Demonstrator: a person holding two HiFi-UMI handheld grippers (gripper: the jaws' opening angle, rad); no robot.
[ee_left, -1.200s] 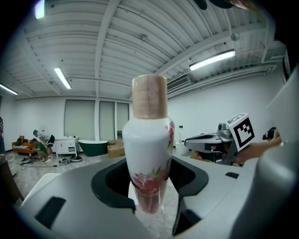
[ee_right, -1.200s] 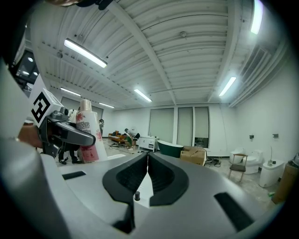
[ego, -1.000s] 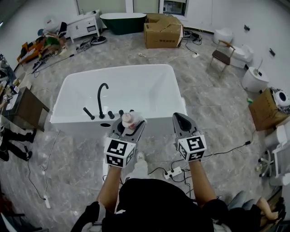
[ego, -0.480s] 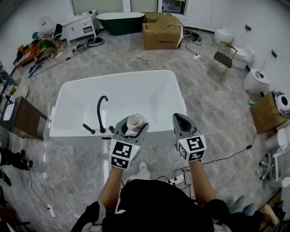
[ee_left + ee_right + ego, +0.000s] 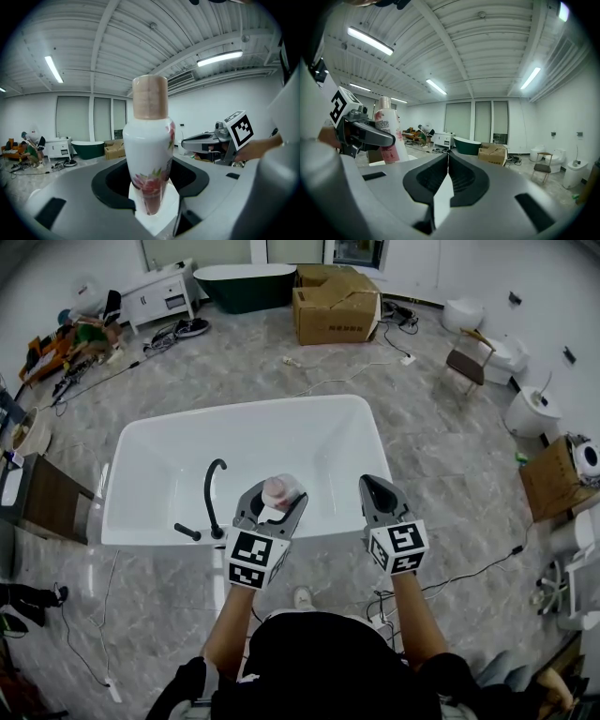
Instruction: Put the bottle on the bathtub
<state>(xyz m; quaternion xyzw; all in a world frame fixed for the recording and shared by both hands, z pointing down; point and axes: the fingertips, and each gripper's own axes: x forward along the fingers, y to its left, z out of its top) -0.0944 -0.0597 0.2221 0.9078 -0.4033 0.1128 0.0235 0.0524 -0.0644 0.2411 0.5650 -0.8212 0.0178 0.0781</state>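
One upright bottle [image 5: 149, 145] is clamped in my left gripper [image 5: 278, 498], bathtub rim [image 5: 323, 532] right ahead below it, right gripper [image 5: 374, 484] closed, empty.

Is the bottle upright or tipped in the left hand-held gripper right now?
Upright. The bottle stands vertical in the left hand-held gripper, tan cap on top, its base clamped between the jaws.
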